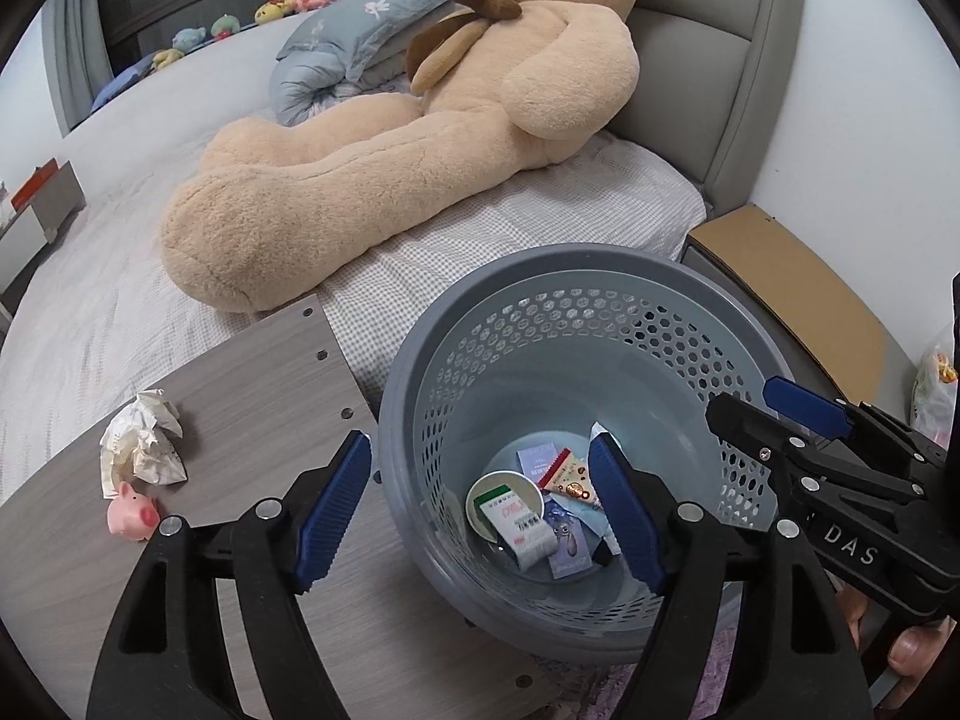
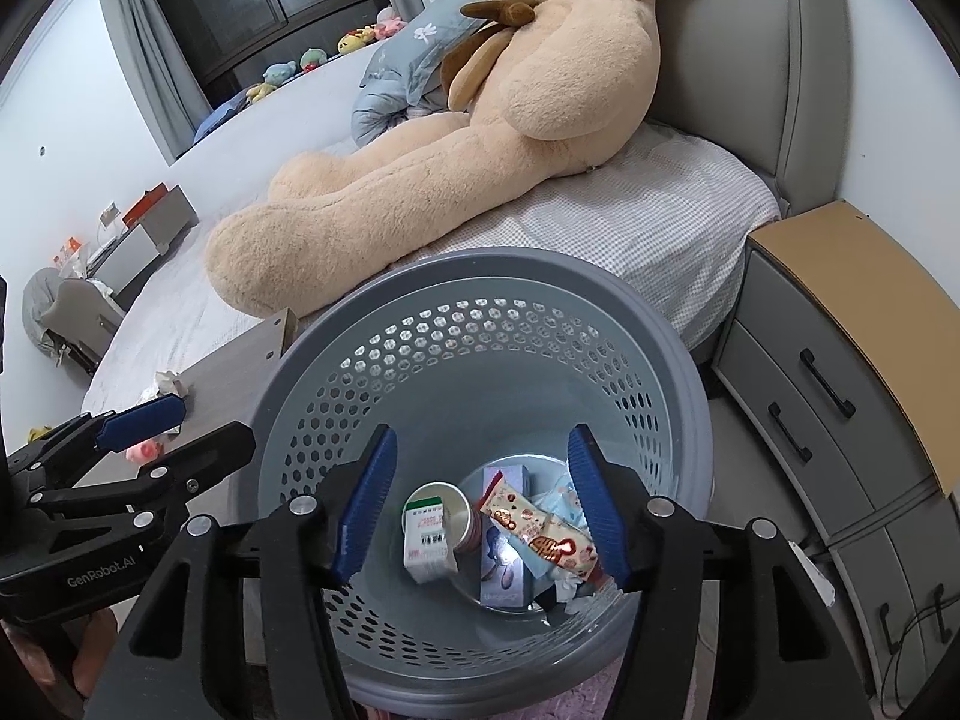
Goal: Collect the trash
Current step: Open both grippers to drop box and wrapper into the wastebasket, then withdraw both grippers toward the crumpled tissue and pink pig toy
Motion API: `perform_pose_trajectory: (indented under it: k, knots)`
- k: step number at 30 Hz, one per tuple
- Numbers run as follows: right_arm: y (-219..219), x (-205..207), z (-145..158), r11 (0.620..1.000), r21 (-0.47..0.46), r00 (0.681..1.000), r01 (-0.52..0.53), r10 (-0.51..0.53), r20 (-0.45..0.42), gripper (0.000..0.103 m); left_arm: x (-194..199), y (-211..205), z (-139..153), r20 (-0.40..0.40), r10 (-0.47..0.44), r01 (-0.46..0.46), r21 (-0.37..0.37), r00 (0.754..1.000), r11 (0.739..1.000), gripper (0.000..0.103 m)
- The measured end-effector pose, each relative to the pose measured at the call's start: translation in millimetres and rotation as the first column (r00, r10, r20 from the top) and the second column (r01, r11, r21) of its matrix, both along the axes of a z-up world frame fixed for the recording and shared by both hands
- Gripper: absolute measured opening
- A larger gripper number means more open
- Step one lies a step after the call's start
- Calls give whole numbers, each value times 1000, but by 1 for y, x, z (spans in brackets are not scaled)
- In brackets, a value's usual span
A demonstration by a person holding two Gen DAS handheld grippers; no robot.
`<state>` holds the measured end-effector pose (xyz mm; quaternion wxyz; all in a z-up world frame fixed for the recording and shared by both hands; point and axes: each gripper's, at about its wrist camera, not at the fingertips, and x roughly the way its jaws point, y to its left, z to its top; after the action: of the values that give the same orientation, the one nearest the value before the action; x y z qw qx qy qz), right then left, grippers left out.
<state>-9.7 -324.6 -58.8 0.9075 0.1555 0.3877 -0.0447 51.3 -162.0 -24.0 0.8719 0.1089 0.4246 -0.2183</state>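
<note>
A grey perforated bin point(image 1: 420, 360) point(image 2: 480, 267) stands beside the wooden table point(image 1: 252, 372). At its bottom lie a white-and-green box point(image 1: 519, 525) point(image 2: 429, 534), a round cup point(image 2: 450, 501), a red-patterned snack wrapper point(image 1: 567, 471) point(image 2: 540, 531) and a purple box point(image 2: 507, 570). My left gripper point(image 1: 480, 441) point(image 2: 207, 420) hangs open over the bin's left rim, holding nothing. Over the bin's mouth my right gripper point(image 2: 483, 432) point(image 1: 744, 399) is open too and holds nothing. A crumpled paper point(image 1: 144, 438) point(image 2: 171, 384) lies on the table beside a pink pig toy point(image 1: 133, 516).
A bed point(image 1: 540, 222) with a big teddy bear point(image 1: 372, 180) lies right behind the bin and table. A grey nightstand point(image 2: 840, 372) with drawers stands to the right of the bin. A plastic bag point(image 1: 936, 384) sits at the far right.
</note>
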Motion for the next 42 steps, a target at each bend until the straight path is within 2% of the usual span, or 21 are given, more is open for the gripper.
perform_pose_trajectory:
  k: [13, 24, 34, 42]
  knots:
    - [17, 1, 7, 1000, -13, 1000, -24, 24, 2, 61, -4, 24, 5, 20, 43, -43, -24, 999, 999, 82]
    - [54, 1, 18, 996, -51, 997, -80, 80, 5, 61, -10, 67, 8, 35, 106, -104, -56, 994, 993, 83]
    - [107, 12, 22, 985, -73, 988, -154, 154, -11, 65, -7, 135, -3, 18, 215, -213, -85, 976, 973, 83]
    - [169, 28, 21, 964, -92, 968, -249, 247, -35, 65, -4, 205, -8, 15, 329, -326, -103, 944, 940, 83]
